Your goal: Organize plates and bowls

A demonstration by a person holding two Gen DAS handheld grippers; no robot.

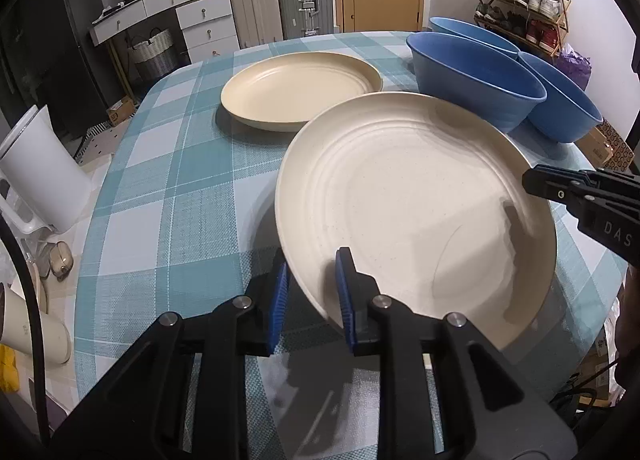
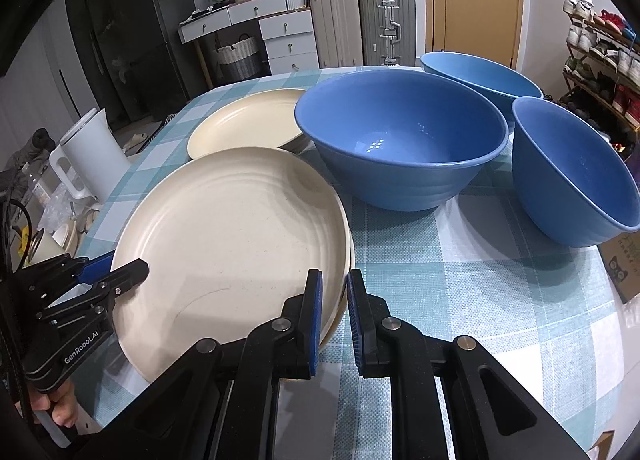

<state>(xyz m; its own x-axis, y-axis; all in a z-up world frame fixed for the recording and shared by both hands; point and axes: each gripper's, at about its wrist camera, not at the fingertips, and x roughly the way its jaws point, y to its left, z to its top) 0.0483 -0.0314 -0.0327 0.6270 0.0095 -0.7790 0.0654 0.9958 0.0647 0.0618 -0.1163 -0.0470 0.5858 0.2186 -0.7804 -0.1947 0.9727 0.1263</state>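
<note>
Two grippers holding one cream plate at the table's near edge.
The left gripper [image 1: 310, 292] and right gripper [image 2: 334, 316] are each clamping the near plate's [image 2: 228, 236] rim; a second plate [image 1: 300, 94] and three blue bowls [image 2: 400, 132] are sitting toward the table's [image 2: 480, 280] far edge.

The left gripper [image 1: 310, 288] reaches forward with its blue-padded jaws set a little apart, one pad on each side of a rim. The right gripper [image 2: 334, 302] points forward too, jaws narrowly parted about an edge. A bare hand [image 2: 56, 408] holds the left gripper's handle.
</note>
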